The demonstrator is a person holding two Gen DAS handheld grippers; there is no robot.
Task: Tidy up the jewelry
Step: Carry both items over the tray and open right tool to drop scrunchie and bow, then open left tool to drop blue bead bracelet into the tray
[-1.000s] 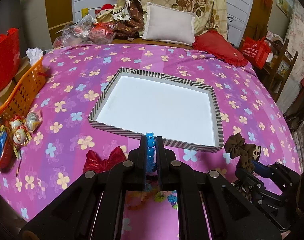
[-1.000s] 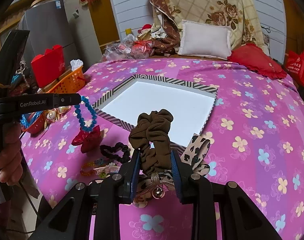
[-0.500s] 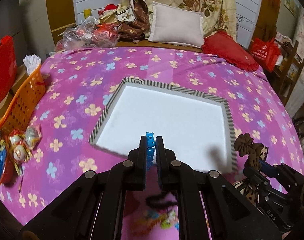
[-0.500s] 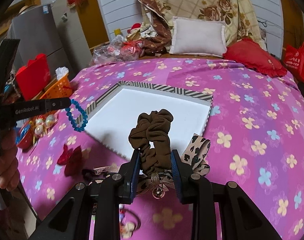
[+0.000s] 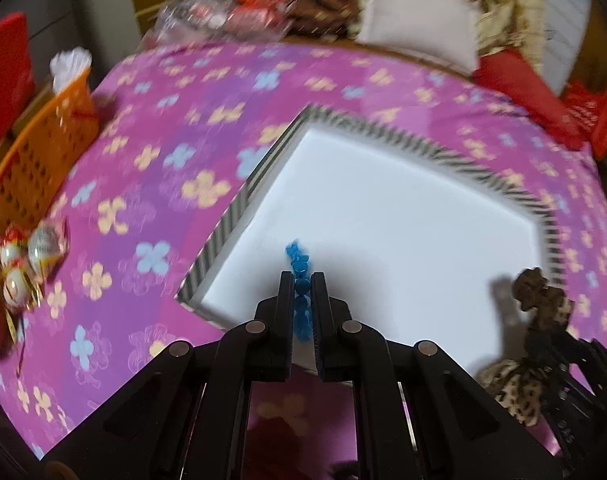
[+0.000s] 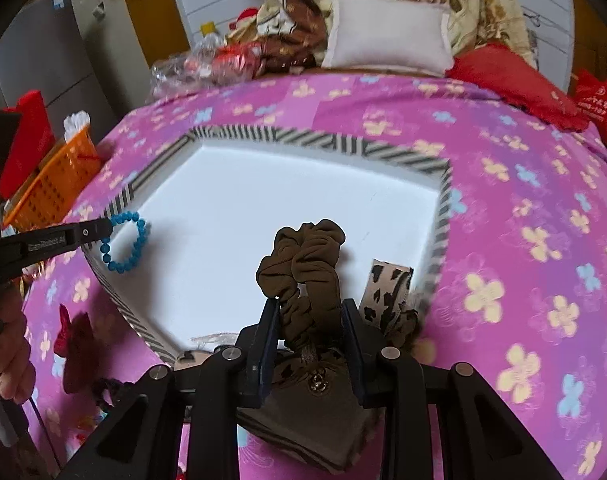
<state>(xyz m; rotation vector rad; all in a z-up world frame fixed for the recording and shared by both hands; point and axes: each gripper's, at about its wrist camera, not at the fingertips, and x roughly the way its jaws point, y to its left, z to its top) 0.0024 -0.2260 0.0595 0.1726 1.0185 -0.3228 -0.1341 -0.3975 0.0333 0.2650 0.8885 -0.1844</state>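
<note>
A shallow white tray with a black-and-white striped rim (image 5: pixel 239 204) (image 6: pixel 323 140) lies on the pink flowered bedspread. My left gripper (image 5: pixel 302 280) is shut on a blue bead bracelet (image 5: pixel 297 258), held over the tray's near left corner. In the right wrist view the bracelet (image 6: pixel 125 242) hangs as a loop from the left gripper's tip over the tray's left edge. My right gripper (image 6: pixel 309 312) is shut on a brown scrunchie (image 6: pixel 303 256) with a leopard-print bow (image 6: pixel 387 286) and small bell, above the tray's near right part. The scrunchie (image 5: pixel 537 292) also shows at right in the left wrist view.
An orange basket (image 5: pixel 31 168) (image 6: pixel 57 180) and wrapped ornaments (image 5: pixel 27 256) sit at the left bed edge. A red bow (image 6: pixel 75 344) and dark hair tie (image 6: pixel 107 392) lie on the bedspread left of the tray. Pillows (image 6: pixel 387 36) and bags line the far side. A hand (image 6: pixel 11 356) holds the left gripper.
Both grippers moved forward and down, from before the tray's near edge to over its white floor. The tray looks larger and closer. Each gripper kept hold of its item.
</note>
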